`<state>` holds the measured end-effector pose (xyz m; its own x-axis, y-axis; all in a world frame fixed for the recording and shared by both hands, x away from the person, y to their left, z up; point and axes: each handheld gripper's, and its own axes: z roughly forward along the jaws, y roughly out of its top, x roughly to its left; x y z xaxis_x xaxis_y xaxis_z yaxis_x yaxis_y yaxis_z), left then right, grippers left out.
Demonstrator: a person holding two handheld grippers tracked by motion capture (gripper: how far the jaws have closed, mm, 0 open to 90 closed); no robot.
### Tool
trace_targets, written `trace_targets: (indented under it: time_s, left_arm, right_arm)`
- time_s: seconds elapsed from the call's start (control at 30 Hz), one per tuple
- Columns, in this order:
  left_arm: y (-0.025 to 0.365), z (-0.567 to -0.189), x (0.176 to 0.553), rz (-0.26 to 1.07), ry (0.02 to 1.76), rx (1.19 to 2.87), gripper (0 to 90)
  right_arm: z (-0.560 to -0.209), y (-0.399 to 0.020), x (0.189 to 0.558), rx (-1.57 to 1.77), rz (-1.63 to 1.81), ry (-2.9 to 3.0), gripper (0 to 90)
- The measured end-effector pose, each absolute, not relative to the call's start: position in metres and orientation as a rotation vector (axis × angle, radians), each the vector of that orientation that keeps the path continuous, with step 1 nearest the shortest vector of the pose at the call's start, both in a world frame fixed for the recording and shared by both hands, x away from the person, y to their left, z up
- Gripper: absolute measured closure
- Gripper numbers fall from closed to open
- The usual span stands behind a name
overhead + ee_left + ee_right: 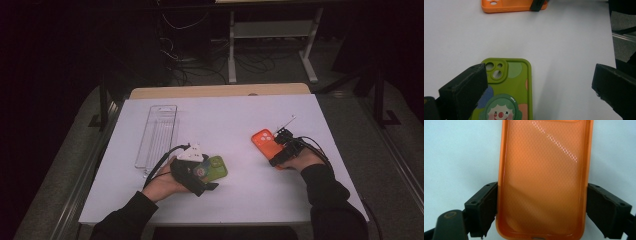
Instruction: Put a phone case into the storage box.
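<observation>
A green phone case (216, 169) with a clown picture lies face down on the white table near the front left. In the left gripper view the green case (509, 95) sits by the left jaw, with the right jaw far off; my left gripper (539, 92) is open around it. From above, the left gripper (206, 172) rests over the case. An orange phone case (263, 140) lies at the right, hollow side up. My right gripper (279, 148) straddles its near end. Both jaws sit flush against the long sides of the orange case (544, 175), so my right gripper (542, 212) is shut on it.
A clear plastic tray (159, 135) lies lengthwise at the left of the white table top (225, 110). A wooden strip (220, 91) borders the far edge. Desk legs and cables stand on the dark floor beyond. The orange case (509, 6) shows far off in the left gripper view.
</observation>
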<state>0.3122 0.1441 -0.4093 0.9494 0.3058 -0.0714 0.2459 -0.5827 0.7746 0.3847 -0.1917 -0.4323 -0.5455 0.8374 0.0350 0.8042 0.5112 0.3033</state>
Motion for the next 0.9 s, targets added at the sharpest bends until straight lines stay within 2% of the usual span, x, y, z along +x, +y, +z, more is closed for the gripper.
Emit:
trace_targets:
  time_s: [0.43, 0.9]
  left_arm:
    - [0.144, -0.410, 0.313, 0.085, 0.386, 2.225, 0.0]
    - [0.144, -0.409, 0.314, 0.081, 0.384, 2.225, 0.0]
  right_arm:
    - [-0.430, -0.192, 0.385, 1.425, 0.437, 2.627, 15.7]
    - [-0.412, -0.198, 0.385, 1.371, 0.541, 2.630, 15.6]
